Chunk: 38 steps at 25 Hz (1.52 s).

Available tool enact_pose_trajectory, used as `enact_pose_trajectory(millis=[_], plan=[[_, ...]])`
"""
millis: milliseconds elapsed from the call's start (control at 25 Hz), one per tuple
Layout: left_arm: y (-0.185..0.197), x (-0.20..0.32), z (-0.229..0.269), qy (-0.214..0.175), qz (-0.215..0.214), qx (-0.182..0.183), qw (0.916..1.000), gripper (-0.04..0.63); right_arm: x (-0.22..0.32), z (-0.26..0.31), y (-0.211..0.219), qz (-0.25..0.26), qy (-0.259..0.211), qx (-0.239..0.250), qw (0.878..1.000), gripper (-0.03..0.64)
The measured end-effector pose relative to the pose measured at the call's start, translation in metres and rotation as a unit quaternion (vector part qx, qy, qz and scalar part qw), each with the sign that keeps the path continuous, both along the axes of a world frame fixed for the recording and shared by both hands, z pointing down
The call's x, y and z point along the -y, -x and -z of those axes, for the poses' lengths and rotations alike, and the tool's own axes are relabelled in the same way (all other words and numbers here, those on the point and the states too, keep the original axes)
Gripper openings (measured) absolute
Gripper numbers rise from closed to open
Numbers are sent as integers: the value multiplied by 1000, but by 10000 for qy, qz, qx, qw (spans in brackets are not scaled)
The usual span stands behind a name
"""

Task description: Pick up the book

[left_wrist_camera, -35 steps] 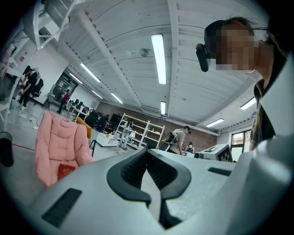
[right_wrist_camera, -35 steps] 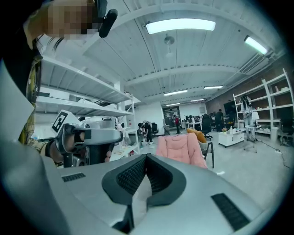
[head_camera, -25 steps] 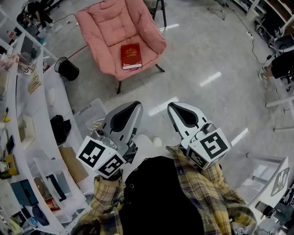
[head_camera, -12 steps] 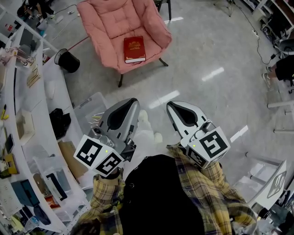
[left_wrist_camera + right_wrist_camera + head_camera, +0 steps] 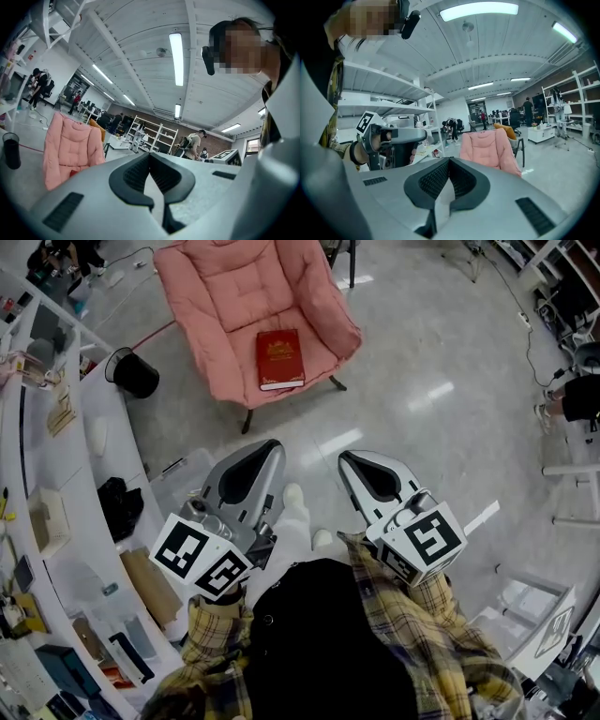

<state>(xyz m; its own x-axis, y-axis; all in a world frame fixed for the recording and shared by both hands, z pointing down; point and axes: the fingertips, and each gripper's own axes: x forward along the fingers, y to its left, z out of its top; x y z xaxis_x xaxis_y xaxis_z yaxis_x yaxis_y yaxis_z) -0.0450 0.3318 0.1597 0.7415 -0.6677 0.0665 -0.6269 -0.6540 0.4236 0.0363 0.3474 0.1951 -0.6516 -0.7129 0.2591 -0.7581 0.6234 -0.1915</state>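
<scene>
At eleven o'clock on the floor a red cable (image 5: 159,332) runs toward the pink chair (image 5: 216,287), and I judge I could catch a foot on it if I drift that way on my approach. Next comes my left gripper (image 5: 270,448), clenched with its tips together and nothing between them. If it arrives like that it will only shove the book (image 5: 280,359) instead of taking it. The book lies flat on the chair's seat at twelve o'clock, well apart from both tools, with its near edge close to the front lip of the cushion. Soft padding worries me, because a jaw pushed under the cover may sink in and slide the book back toward the chair's backrest. A clumsy nudge from the front could tip it off the lip onto the floor. The chair stands on thin legs and might shift if I lean on it. My right gripper (image 5: 345,457), at one o'clock, is clenched and empty too, so both must open before either can bite. As for containers, the black bin (image 5: 132,374) stands at ten o'clock by the end of the desk (image 5: 103,427), its mouth open upward, but the inside is too dark for me to tell what it holds. A clear plastic box (image 5: 178,476) sits at nine o'clock, just beside my left gripper. I cannot make out its contents.
</scene>
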Motion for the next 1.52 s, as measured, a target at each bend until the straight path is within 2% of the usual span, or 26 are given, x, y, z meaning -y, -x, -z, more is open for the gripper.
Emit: enact_pose_trajectory(millis=[320,800,1080,1520], plan=[[27,68,-11,134,-98,-33,9999,5,73,-4,25,-110,61,-94,9999,18],[31,119,-32,413,-327,-50,9986,5,116,-27,23,-432,453,-241,9977,17],[30,159,-33,420,-52,-34,9991,5,156,-30,21,-151,433,-230,9987,17],[-5,261,-18,239,528,-7,9983,5,276,-12,-4,552,251,-147,9981,17]])
